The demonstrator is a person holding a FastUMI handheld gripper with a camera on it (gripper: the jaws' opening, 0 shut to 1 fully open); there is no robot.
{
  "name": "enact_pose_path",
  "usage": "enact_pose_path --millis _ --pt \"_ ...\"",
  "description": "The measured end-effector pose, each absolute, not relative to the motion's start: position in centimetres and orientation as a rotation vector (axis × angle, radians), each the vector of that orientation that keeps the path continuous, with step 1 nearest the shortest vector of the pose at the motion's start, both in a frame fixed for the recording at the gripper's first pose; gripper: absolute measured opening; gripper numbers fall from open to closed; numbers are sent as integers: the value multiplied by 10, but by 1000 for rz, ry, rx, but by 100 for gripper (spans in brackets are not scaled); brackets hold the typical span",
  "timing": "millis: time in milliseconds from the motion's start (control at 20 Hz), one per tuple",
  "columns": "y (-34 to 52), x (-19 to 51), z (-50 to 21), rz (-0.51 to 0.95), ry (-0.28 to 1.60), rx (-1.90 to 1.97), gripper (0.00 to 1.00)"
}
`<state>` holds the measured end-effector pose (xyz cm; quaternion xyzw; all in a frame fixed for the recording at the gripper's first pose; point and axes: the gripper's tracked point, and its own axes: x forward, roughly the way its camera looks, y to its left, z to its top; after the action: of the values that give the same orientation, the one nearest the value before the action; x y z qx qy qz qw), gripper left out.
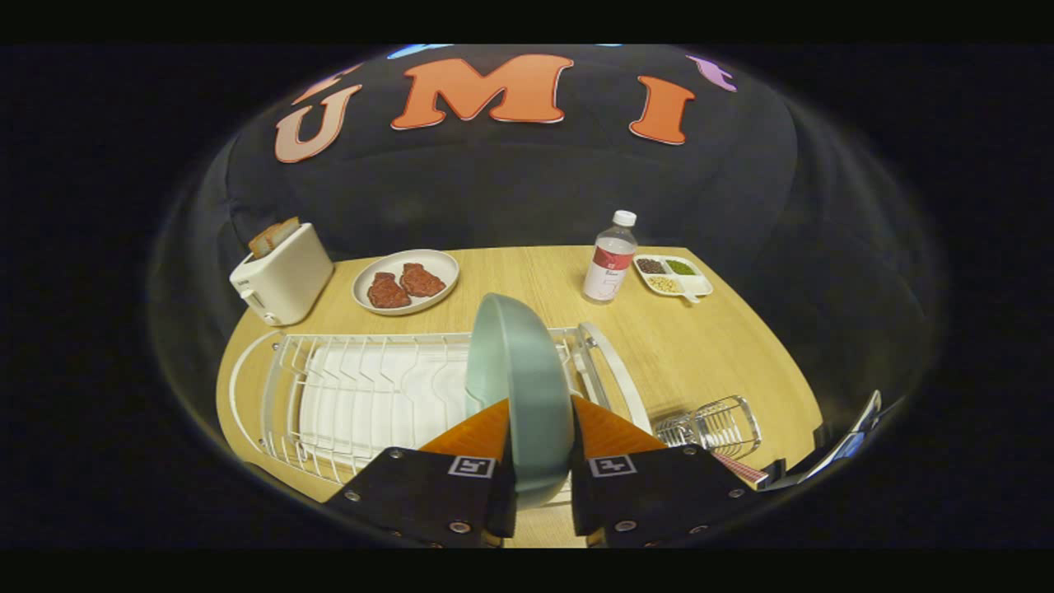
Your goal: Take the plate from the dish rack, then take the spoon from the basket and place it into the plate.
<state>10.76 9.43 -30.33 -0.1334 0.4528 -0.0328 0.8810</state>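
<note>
The gripper (pixel 539 432) has both fingers clamped on the pale green plate (pixel 519 387), which stands on edge between them, over the right end of the white dish rack (pixel 362 395). Just right of the fingers, a wire basket (pixel 715 427) lies on the wooden table (pixel 700 346); its contents are too small to make out. Beyond the rack there's a toaster (pixel 282 273), a plate with two pieces of meat (pixel 405 281), a water bottle (pixel 610 258) and a divided snack tray (pixel 672 275).

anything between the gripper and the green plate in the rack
Nothing: the gripper already has the green plate edge-on between its fingers, upright at the dish rack.
</note>
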Motion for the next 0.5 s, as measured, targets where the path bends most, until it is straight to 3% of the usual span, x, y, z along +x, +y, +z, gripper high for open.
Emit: enact_pose_path --millis 100,500 --pt "95 111 -298 -97 928 -286 23" --pt "107 128 -262 -101 824 -410 22"
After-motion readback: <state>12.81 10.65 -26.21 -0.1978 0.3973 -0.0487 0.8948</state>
